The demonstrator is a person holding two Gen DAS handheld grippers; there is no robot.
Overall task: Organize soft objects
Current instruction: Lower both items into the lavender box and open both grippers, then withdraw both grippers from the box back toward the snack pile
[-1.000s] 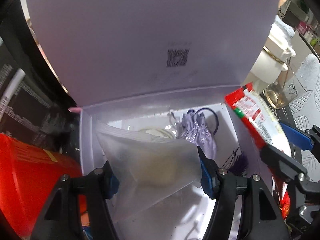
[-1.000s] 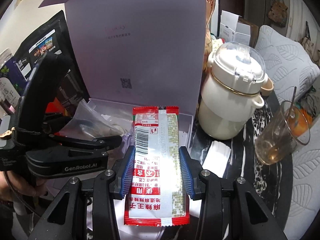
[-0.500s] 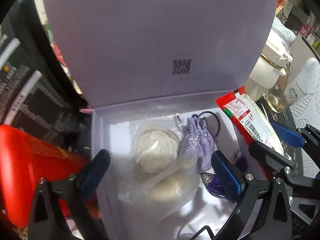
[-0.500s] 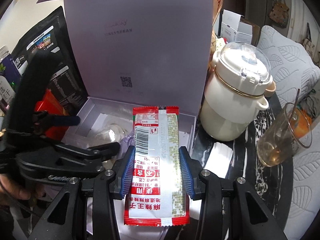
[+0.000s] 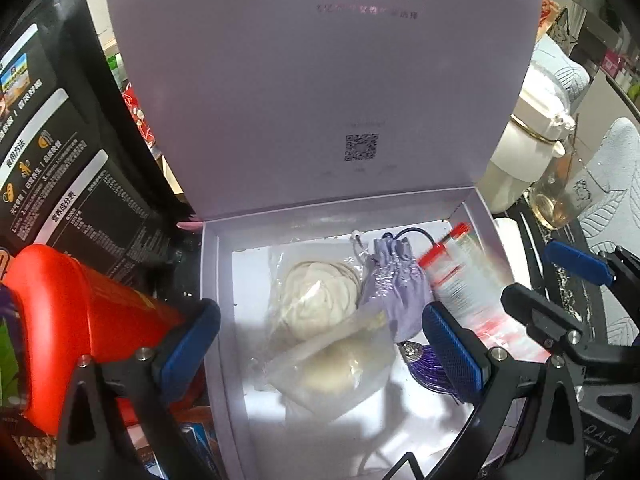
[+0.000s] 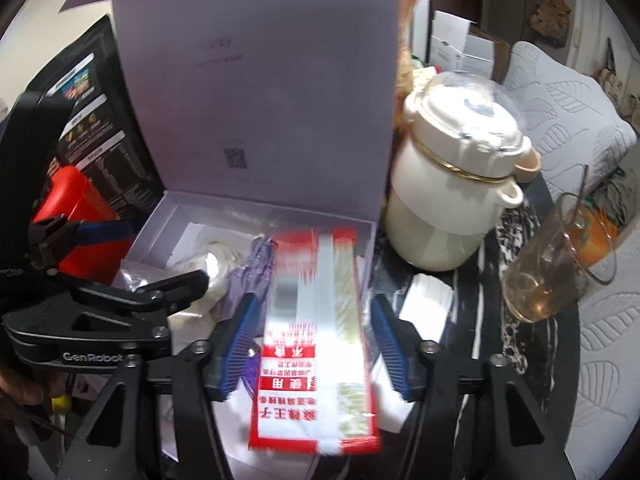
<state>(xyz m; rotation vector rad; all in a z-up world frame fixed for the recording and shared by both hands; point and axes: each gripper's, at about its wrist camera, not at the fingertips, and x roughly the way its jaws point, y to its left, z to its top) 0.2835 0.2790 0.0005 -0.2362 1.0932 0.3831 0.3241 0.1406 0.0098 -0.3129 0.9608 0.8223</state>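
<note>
Left wrist: lavender box (image 5: 212,320) lid up, holding clear pouch (image 5: 336,372), purple drawstring bag (image 5: 394,284); left gripper (image 5: 320,344) spread, empty. Right wrist: right gripper (image 6: 314,344) jaws opening, red snack packet (image 6: 316,344) loose between them, over box's right side, long axis near-to-far.

- box (image 5: 216,280): lid (image 5: 320,80) upright behind it
- inside: clear bag (image 5: 332,372) in front, pouch (image 5: 396,284) right of it, snack packet (image 6: 320,340) at right wall
- canister (image 5: 80,320) left of box
- pot (image 6: 452,200) right of box, glass (image 6: 552,268) further right
</note>
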